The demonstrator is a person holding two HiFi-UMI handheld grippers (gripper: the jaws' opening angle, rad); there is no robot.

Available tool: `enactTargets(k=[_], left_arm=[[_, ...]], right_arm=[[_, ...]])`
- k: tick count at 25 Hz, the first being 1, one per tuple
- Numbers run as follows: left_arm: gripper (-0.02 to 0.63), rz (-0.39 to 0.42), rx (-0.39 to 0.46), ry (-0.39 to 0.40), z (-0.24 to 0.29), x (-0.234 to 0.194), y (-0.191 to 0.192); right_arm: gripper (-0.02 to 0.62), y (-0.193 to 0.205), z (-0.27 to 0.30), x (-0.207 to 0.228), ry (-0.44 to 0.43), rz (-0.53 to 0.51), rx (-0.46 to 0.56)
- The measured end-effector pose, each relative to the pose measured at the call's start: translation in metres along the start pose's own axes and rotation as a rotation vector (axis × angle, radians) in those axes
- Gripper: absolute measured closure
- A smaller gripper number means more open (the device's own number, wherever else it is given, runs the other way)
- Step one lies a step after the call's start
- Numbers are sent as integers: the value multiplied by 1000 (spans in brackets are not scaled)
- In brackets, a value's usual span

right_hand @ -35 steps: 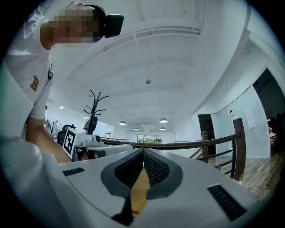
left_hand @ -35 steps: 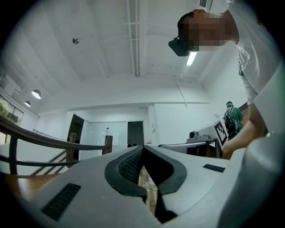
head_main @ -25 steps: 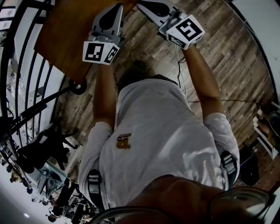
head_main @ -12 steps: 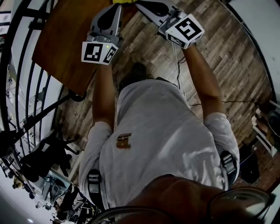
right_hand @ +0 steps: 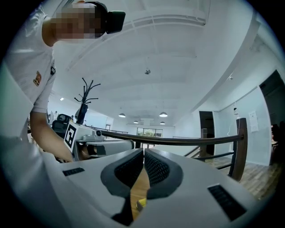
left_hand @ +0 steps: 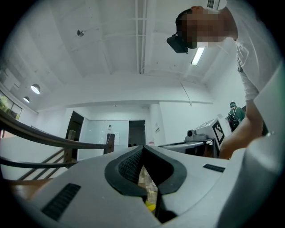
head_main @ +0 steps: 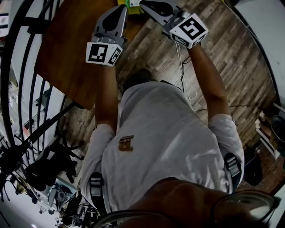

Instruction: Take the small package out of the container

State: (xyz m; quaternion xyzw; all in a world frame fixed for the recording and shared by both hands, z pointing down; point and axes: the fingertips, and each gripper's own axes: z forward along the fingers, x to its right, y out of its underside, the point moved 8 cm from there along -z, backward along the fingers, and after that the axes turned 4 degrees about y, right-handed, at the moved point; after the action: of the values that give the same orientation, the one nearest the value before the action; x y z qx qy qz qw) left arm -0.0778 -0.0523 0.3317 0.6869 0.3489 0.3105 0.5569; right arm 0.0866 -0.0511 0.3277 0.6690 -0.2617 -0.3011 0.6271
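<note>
Left gripper [left_hand: 142, 149] and right gripper [right_hand: 143, 153] both pressed together, nothing pinched, reaching toward brown table [head_main: 67, 40]. Yellow item [head_main: 120, 2] at far edge of head view, probably the container; package itself not visible. Judged unstarted: approach, grasp and lift-out all remain.

Under me lies a floor of grey-brown wood planks [head_main: 231, 58] with a thin pale cable [head_main: 180, 62] trailing over it. Ahead of me stands a brown wooden table [head_main: 67, 49], its left edge running along a black railing [head_main: 20, 89]. Overhead I see a white ceiling [left_hand: 111, 44] with round lamps [right_hand: 163, 115] and a tube light [left_hand: 197, 55]. White walls, a dark doorway [left_hand: 136, 132] and a black coat stand [right_hand: 84, 95] close the room.
</note>
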Motion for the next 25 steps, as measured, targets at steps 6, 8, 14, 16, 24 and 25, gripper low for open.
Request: enactTargets(k=[6,8,14,16,24,25], left_arm=[[588,-9,-12,3,18,-43,7],[588,-12,-18,7,22,-53,11],[588,-19,-31,24,30,-81,19],[588,-21,-36,32,34,-89,22],[588,-36,-56,54,41,-113,30],[588,-39,-57,52,41,-116,31]], right_arm=[[561,13,35,31,3,-13,-37],[562,17,45,40,4,-22,-52],[561,29,72,56,3,-54,-99],[561,34,79,61,1,-63,-114],[560,46,97,75,3,-70,-156],[560,48,99,76,0,-72,-167]])
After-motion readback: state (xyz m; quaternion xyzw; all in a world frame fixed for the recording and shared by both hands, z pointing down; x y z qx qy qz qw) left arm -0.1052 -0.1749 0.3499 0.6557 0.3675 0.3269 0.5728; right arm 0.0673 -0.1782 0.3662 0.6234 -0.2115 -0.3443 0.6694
